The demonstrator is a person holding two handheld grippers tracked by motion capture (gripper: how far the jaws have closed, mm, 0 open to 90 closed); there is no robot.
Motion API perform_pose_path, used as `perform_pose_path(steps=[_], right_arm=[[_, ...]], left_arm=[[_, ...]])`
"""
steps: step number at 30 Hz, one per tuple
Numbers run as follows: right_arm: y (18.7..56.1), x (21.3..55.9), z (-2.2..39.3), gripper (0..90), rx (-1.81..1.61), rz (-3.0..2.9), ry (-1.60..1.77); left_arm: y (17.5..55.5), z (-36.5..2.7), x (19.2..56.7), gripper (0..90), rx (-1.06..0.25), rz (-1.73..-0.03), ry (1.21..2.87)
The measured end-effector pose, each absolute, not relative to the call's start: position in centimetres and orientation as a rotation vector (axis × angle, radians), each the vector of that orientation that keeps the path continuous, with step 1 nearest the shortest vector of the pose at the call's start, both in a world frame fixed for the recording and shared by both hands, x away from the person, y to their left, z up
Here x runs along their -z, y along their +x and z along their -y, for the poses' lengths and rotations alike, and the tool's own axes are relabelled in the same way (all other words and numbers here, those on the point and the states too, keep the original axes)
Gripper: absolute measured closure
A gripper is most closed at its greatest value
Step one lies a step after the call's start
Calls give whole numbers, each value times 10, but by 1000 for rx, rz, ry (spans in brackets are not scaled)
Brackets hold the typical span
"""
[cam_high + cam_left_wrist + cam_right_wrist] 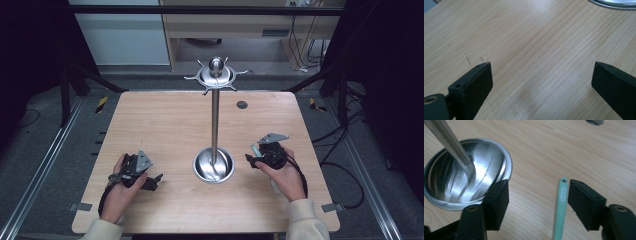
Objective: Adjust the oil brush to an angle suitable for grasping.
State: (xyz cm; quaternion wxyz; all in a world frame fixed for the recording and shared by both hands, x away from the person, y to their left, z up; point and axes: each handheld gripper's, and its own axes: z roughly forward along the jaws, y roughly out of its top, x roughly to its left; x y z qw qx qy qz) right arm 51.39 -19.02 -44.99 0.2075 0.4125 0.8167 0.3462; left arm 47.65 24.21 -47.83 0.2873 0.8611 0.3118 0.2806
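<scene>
A steel stand rises from the middle of the wooden table (165,125): a thin pole (215,125) on a round dish base (214,167), topped by a ring of hooks (215,76). My right gripper (249,159) lies just right of the base, held by a hand. Its jaws stand open (537,183), and a slim teal handle (562,202) lies between them, close along the right pad; the left pad is clear of it. The dish base (506,162) sits just beyond the left jaw. My left gripper (151,181) rests left of the base, open (541,67) over bare wood.
A small dark round grommet (242,104) sits in the table behind the stand. The dish rim (614,3) shows at the top of the left gripper view. Black frame bars and cables surround the table; a cabinet stands behind it.
</scene>
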Motion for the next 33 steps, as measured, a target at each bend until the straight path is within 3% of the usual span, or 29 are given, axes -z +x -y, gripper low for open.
perform_pose_path(steps=[17,33], right_arm=[[524,472,188,855,-787,-2338,1139],[528,483,191,891,-676,-2358,1182]], left_arm=[[476,-241,479,31,-755,-829,2308],[476,-241,478,31,-760,-830,2304]])
